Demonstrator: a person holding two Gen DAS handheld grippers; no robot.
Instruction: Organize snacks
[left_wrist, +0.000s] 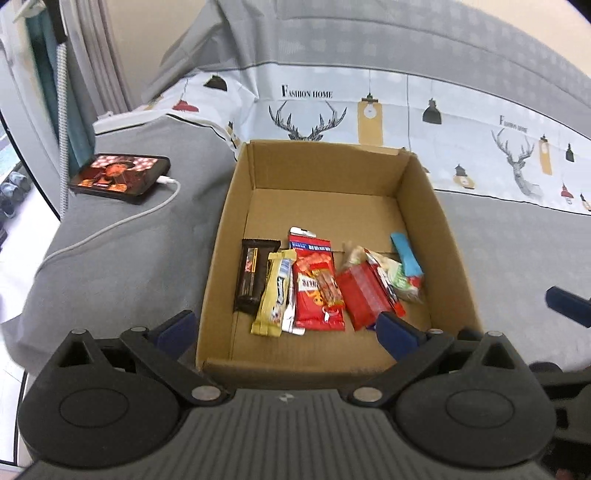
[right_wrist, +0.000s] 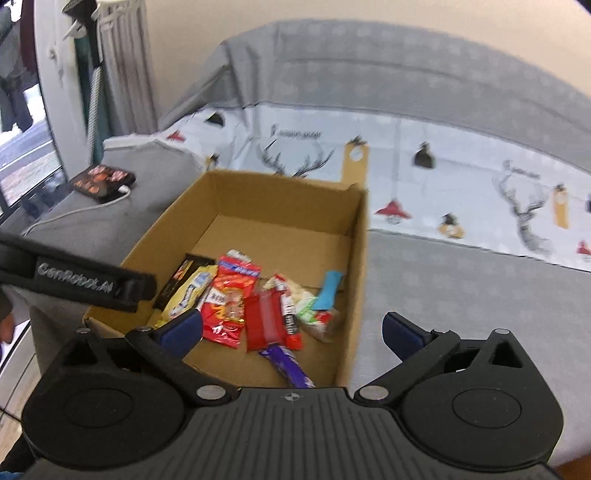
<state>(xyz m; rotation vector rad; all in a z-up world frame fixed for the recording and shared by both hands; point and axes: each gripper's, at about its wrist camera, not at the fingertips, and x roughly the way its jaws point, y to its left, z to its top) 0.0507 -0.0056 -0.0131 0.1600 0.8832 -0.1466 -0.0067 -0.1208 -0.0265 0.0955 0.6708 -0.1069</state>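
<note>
An open cardboard box (left_wrist: 229, 206) sits on a grey bed. Several snacks lie side by side on its floor near the front: a dark brown bar (left_wrist: 251, 275), a yellow wrapper (left_wrist: 275, 291), a red packet (left_wrist: 317, 291), a red bar (left_wrist: 364, 295), a green-white packet (left_wrist: 395, 277) and a blue packet (left_wrist: 406, 256). The right wrist view also shows a purple bar (right_wrist: 288, 365) by the box's (right_wrist: 358, 258) near wall. My left gripper (left_wrist: 284, 325) hangs open above the front edge, empty. My right gripper (right_wrist: 291, 323) is open and empty over the box's near right corner.
A phone (left_wrist: 122, 177) with a lit screen and a white cable (left_wrist: 110, 229) lies on the grey cover left of the box. A folded duvet (left_wrist: 369, 110) printed with deer and lamps lies behind it. Curtains (left_wrist: 99, 55) hang at the far left. One left finger (right_wrist: 122, 290) crosses the right wrist view.
</note>
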